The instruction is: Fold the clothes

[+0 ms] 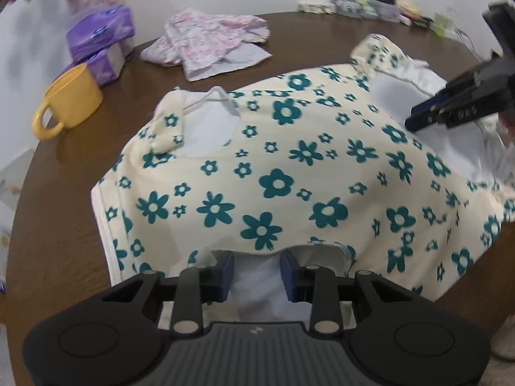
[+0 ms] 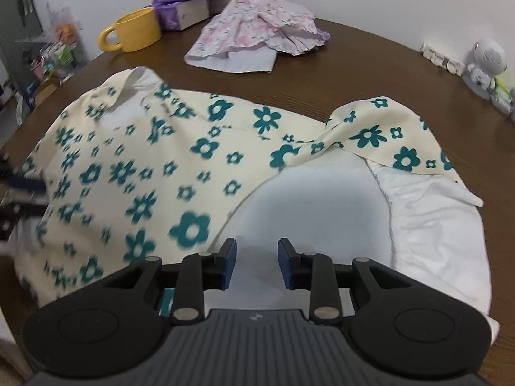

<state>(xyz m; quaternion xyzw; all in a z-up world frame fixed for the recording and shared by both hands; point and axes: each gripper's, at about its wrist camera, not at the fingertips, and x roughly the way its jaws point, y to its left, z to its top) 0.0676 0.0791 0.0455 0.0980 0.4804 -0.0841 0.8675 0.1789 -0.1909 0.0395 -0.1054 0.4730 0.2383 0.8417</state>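
A cream shirt (image 1: 273,173) with green flowers is spread on the brown worktop (image 1: 64,193). The left gripper (image 1: 257,275) and right gripper (image 2: 257,265) are released at its near edge (white lining between the jaws, not pinched). Behind the shirt, a pink garment (image 1: 209,43) is seen.

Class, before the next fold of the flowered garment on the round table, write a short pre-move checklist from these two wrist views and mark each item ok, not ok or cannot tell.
1. Left tongs released: ok, the jaws stand apart over white lining, pinching nothing.
2. Right tongs released: ok, open above the white inside of the flowered garment.
3. Garment lies flat: not ok, one sleeve is twisted and the fabric bulges.
4. Garment fully on the wooden table: cannot tell, its near edge is hidden behind the tongs.
5. Yellow mug clear of the garment: ok, apart from it.
6. Pink garment clear: ok, apart, farther back.
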